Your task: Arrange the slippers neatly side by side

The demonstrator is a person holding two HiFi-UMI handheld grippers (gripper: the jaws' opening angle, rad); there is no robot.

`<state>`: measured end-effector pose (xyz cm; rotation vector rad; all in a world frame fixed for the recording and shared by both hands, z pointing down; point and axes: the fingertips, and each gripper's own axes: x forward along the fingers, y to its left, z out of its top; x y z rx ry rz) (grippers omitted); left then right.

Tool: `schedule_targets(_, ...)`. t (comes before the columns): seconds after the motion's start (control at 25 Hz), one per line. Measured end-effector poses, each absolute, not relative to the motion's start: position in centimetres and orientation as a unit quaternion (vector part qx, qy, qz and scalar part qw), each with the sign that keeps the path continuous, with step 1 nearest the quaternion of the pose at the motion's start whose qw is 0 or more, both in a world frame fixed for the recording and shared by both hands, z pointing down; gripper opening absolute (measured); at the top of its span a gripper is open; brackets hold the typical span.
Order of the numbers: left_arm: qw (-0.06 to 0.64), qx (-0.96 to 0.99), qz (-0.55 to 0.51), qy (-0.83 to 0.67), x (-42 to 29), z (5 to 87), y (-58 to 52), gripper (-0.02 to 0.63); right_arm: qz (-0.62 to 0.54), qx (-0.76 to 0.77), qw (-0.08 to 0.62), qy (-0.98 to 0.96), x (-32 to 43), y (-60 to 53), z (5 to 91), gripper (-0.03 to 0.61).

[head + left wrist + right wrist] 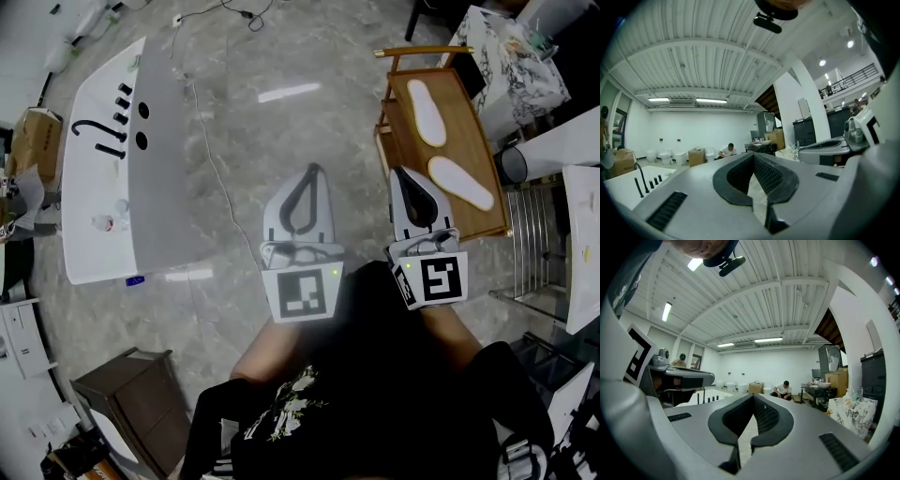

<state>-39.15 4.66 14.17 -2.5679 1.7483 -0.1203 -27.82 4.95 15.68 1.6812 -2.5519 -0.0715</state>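
- Far out to the left of the wooden table (469,112) sits a white bathtub (103,169); it looks to have no part in this job.
- Next comes the left gripper (312,174), well left of the table over bare floor. Its jaws are pressed together with nothing between them, and it points level out across the room.
- The right gripper (400,174) is just off the table's left edge. Its jaws are also pressed tight together and it carries nothing.
- On the table top lie both white slippers. The far slipper (429,112) is towards the back, and the near slipper (461,181) is to its right and closer to the person. They are apart and lie at different angles, roughly end to end, not yet a pair.
- My read is that this is the approach and no slipper has been touched. The next move needs the right gripper's jaws to spread, pinch one slipper by its rim and swing it alongside the other with toes level.
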Motion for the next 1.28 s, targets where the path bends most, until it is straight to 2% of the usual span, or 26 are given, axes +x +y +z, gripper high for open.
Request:
schedule_targets(0.36, 0.025, -0.864, -0.042, 0.500, -36.9, 15.5, 1.0, 0.002, -0.020, 0.610, 0.055, -0.790, -24.9, 3.1, 17.2, -0.002)
schedule_targets(0.92, -0.013, -0.888, -0.065, 0.455, -35.8, 19.0, -1.6, 0.002, 0.005, 0.670, 0.104, -0.735, -21.1, 3.0, 20.0, -0.002)
schedule_targets(1.28, -0.013, -0.887, -0.068, 0.457, -35.3, 19.6, -3.9, 0.002, 0.012, 0.681, 0.104, -0.725, -19.7, 1.0, 21.0, -0.002)
